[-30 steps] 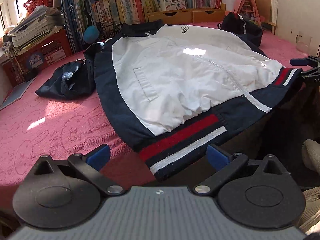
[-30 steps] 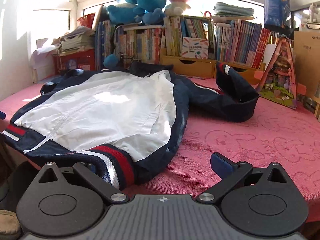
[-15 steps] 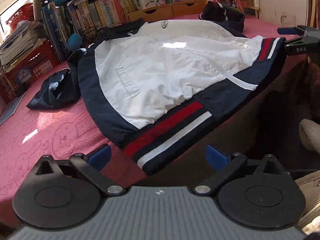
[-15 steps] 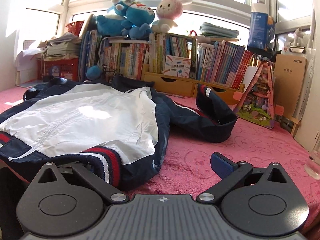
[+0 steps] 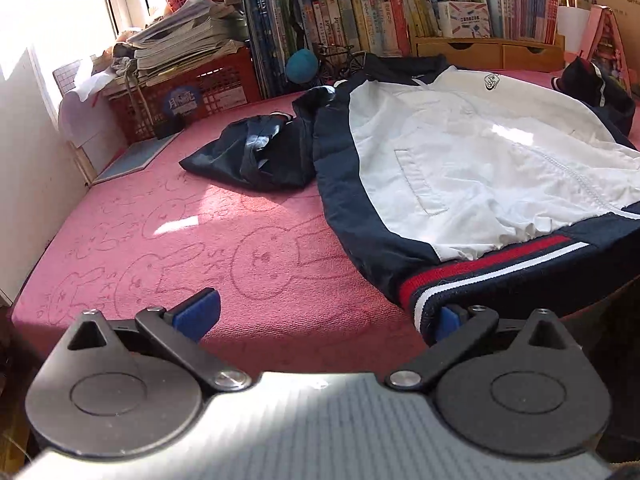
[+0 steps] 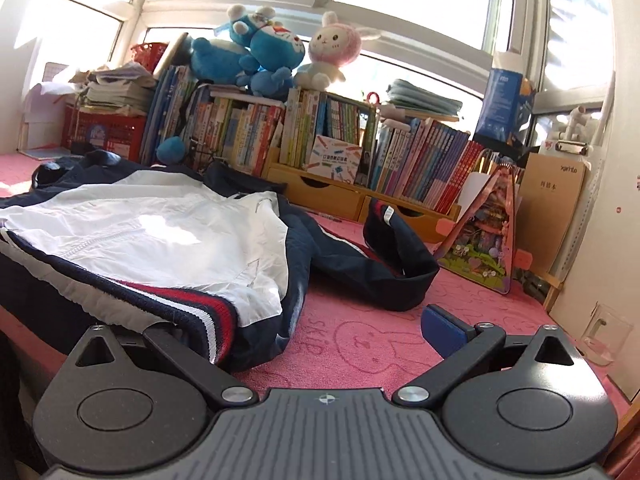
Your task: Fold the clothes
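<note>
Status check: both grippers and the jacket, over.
Left gripper open, at striped hem corner. Right gripper open, hem bunched over its left finger. Jacket flat on pink cover, sleeves unfolded. Nothing in the way.

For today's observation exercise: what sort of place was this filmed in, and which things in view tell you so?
Most likely a child's room or study corner at home. A long row of books lines the window side, plush toys sit on top, and a jacket lies spread on a pink rabbit-patterned cover.
</note>
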